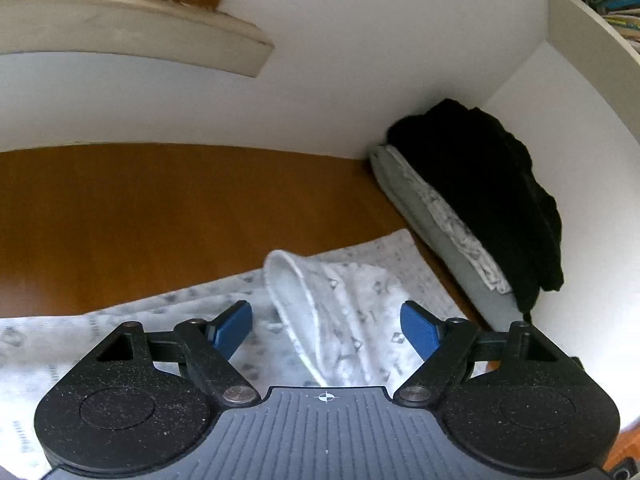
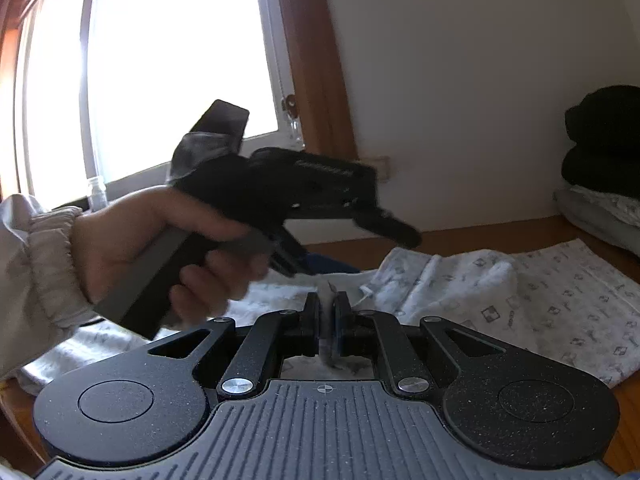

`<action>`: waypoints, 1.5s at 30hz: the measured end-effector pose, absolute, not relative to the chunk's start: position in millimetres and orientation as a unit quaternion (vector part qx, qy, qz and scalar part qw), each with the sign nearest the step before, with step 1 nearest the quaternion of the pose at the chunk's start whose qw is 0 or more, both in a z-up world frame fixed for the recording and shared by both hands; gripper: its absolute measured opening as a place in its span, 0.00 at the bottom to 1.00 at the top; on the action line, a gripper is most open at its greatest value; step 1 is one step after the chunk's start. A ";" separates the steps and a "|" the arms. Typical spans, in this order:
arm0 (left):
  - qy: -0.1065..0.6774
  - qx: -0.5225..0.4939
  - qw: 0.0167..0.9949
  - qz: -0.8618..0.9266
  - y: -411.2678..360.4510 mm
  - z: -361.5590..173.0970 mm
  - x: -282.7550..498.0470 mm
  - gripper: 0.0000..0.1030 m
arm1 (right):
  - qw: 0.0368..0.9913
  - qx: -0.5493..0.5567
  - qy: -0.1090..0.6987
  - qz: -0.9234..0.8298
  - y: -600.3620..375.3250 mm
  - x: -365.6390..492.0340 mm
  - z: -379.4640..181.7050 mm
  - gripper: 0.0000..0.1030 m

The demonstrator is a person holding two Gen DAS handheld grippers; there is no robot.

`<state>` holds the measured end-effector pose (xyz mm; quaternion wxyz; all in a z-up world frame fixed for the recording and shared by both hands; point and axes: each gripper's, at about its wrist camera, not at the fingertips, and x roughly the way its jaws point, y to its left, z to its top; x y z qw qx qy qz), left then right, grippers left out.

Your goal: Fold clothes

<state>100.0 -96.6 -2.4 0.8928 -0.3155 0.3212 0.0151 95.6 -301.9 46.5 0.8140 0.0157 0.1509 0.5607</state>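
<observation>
The left claw (image 1: 326,330) fills the bottom of its own view, its blue pads spread wide with nothing pressed between them. Straight ahead of it, and just beyond the pad tips, the white patterned garment (image 1: 352,292) lies spread on the brown wooden counter (image 1: 160,208). A raised fold of that cloth runs from the gap between the pads away and to the upper left, so its long axis lies roughly along the way the claw points, not across it. For a pinch on that ridge, the left claw looks the nearer and better placed.

The right claw (image 2: 327,320) is closed tight on a thin edge of the same garment (image 2: 560,300), which stretches off to the right in its view. The person's left hand (image 2: 160,248), with a pale sleeve cuff at the wrist, carries the other tool across the middle of that view, blurred, above the cloth.

By count: one garment being worked, two claws, and one stack of folded clothes (image 1: 480,200) in the corner against the wall, well apart from the spread cloth. In the stack I make out three layers: grey at the bottom, patterned white, black on top.
</observation>
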 end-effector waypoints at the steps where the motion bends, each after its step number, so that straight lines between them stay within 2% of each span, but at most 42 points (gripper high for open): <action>1: 0.322 -0.313 0.893 0.013 -99.8 -2.9 103.2 0.77 | 0.814 0.017 0.148 0.561 -302.9 95.3 46.3 0.08; 3: 0.325 -0.311 0.893 0.007 -104.6 -5.2 106.6 0.73 | 0.815 0.020 0.142 0.562 -305.6 94.6 45.7 0.08; 6: 0.323 -0.295 0.899 0.015 -110.1 -4.2 109.9 0.60 | 0.815 0.015 0.145 0.561 -305.2 95.0 44.2 0.08; 8: 0.312 -0.296 0.902 0.018 -109.7 -3.6 110.0 0.38 | 0.814 0.012 0.146 0.562 -303.8 95.3 44.9 0.08; 9: 0.308 -0.297 0.904 0.022 -109.3 -3.2 110.9 0.33 | 0.814 0.010 0.147 0.562 -303.2 95.5 45.2 0.08; 11: 0.314 -0.286 0.905 0.025 -108.8 -3.4 113.1 0.04 | 0.815 0.007 0.147 0.561 -301.7 95.7 45.7 0.08; 17: 0.301 -0.243 0.921 0.033 -106.3 22.8 93.4 0.04 | 0.823 -0.042 0.156 0.545 -288.1 96.3 57.1 0.08; 25: 0.265 -0.186 0.945 0.057 -75.7 116.8 -9.6 0.04 | 0.762 -0.053 0.147 0.628 -257.5 66.5 118.8 0.08; 32: 0.248 -0.153 0.949 0.123 -19.0 180.7 -150.2 0.04 | 0.664 -0.067 0.109 0.737 -187.1 -20.2 180.9 0.08; 45: 0.229 -0.162 0.921 0.269 77.6 213.7 -367.8 0.04 | 0.506 -0.111 0.100 0.850 -19.1 -192.7 213.9 0.08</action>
